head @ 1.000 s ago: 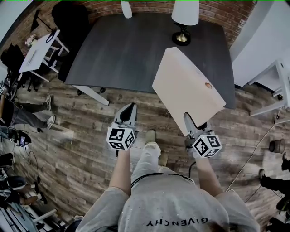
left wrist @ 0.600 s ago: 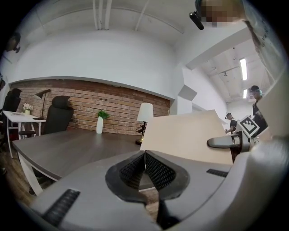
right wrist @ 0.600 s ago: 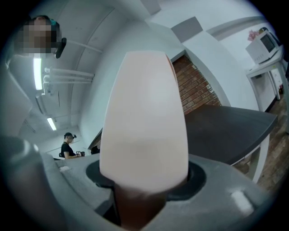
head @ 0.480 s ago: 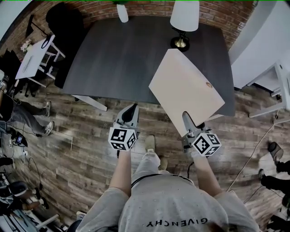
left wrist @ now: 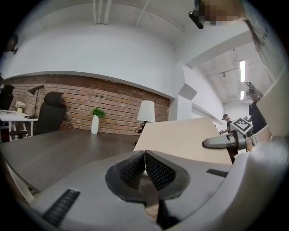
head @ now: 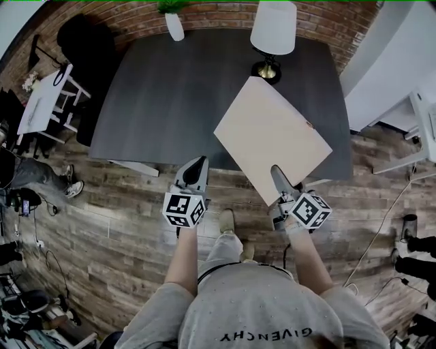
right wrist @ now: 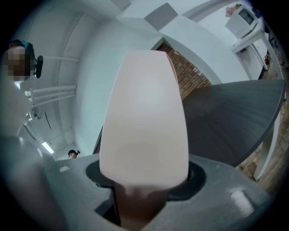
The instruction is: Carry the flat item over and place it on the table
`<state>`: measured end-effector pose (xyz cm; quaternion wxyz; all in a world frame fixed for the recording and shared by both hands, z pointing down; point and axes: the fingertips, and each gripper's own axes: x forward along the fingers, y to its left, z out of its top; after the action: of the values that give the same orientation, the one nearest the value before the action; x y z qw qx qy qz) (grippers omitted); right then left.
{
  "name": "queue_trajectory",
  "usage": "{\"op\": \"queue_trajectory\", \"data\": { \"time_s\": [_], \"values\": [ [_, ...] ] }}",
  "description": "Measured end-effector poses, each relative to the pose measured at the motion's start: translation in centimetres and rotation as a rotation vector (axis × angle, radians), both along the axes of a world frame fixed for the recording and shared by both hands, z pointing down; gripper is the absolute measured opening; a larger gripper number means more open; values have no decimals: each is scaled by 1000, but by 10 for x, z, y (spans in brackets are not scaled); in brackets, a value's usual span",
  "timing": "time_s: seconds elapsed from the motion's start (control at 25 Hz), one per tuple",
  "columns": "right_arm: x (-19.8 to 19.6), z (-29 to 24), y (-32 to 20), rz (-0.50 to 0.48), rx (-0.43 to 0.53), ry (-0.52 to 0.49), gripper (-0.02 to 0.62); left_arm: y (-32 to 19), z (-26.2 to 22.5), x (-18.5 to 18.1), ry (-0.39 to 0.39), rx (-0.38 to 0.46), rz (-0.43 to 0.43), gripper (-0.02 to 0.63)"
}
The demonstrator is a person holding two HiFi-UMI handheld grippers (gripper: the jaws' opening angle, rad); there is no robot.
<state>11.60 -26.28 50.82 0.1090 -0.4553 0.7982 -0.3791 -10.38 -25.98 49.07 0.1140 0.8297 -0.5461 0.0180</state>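
Flat board point(head: 272, 136) is clamped at its near corner by right gripper point(head: 281, 183) and held over bench point(head: 163, 95) edge. It is judged stiff, light and smooth, so slip is risked. Left gripper point(head: 195, 168) is closed, empty.

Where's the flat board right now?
Head view, right side: the flat board is gripped at its near corner by the right tool and extends over the dark table at its right front edge, just short of the lamp.

The flat board point(head: 272, 140) is pale beige, the table point(head: 170, 88) is dark grey with fine grain, the floor point(head: 122, 225) has brown wooden planks, the wall point(head: 218, 17) is red brick, and the lamp shade point(head: 274, 26) is white.
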Motion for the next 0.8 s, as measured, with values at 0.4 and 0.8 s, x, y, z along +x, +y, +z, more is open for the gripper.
{"op": "queue_trajectory", "data": {
  "time_s": [0.4,0.8],
  "values": [
    [-25,19,-40,-1,-158,-160,279,-49,4,-4,21,-11,42,0],
    [-54,39,-84,-18,-287,-278,284,-91,7,-19,19,-6,81,0]
  ]
}}
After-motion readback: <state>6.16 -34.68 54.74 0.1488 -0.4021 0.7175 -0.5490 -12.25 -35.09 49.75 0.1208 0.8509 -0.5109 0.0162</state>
